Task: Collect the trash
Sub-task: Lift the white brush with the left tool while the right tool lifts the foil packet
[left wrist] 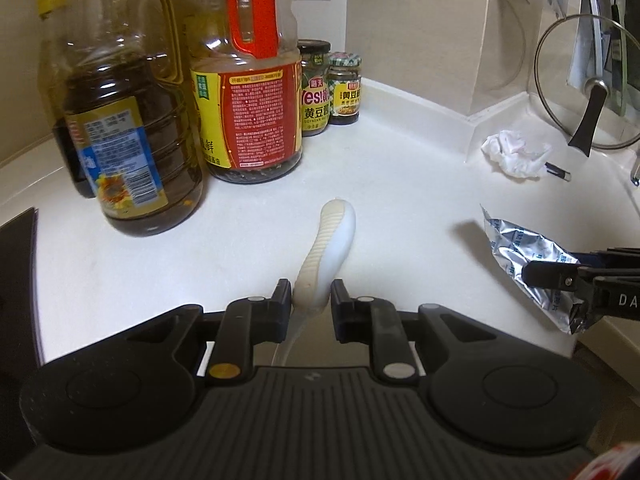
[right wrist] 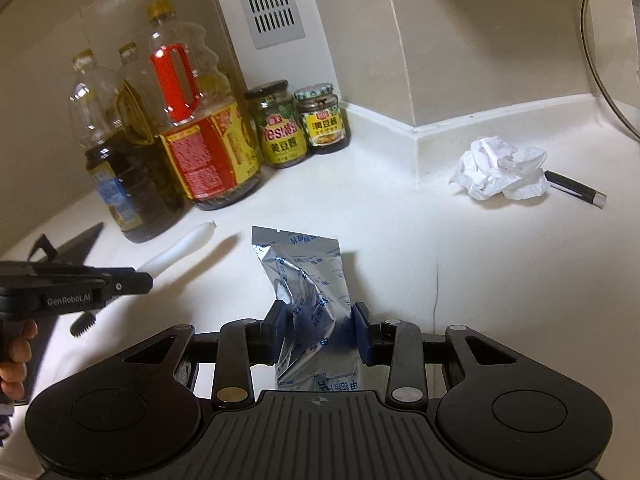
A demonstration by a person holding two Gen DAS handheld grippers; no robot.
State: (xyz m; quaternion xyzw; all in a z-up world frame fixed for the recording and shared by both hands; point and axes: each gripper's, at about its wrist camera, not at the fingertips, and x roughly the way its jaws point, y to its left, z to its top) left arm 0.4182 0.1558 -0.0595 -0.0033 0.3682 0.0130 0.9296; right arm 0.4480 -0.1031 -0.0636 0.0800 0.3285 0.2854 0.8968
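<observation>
My left gripper [left wrist: 311, 300] is shut on the white ribbed handle of a toothbrush [left wrist: 332, 232], which sticks out forward above the white counter [left wrist: 400, 184]. In the right wrist view the left gripper [right wrist: 136, 280] comes in from the left with the brush's dark bristle head [right wrist: 84, 325] hanging under it. My right gripper [right wrist: 320, 320] is shut on a crinkled silver foil packet [right wrist: 304, 264] with blue print, held upright off the counter. That packet [left wrist: 516, 248] and right gripper [left wrist: 560, 280] also show at the right edge of the left wrist view. A crumpled white tissue [right wrist: 496, 174] lies by the wall corner.
Two large oil bottles [left wrist: 132, 140] [left wrist: 256, 92] and two sauce jars [left wrist: 332, 88] stand at the back left. A black pen [right wrist: 576, 188] lies beside the tissue. A glass pot lid [left wrist: 588, 88] leans at the right. A black cooktop edge [left wrist: 16, 280] lies left.
</observation>
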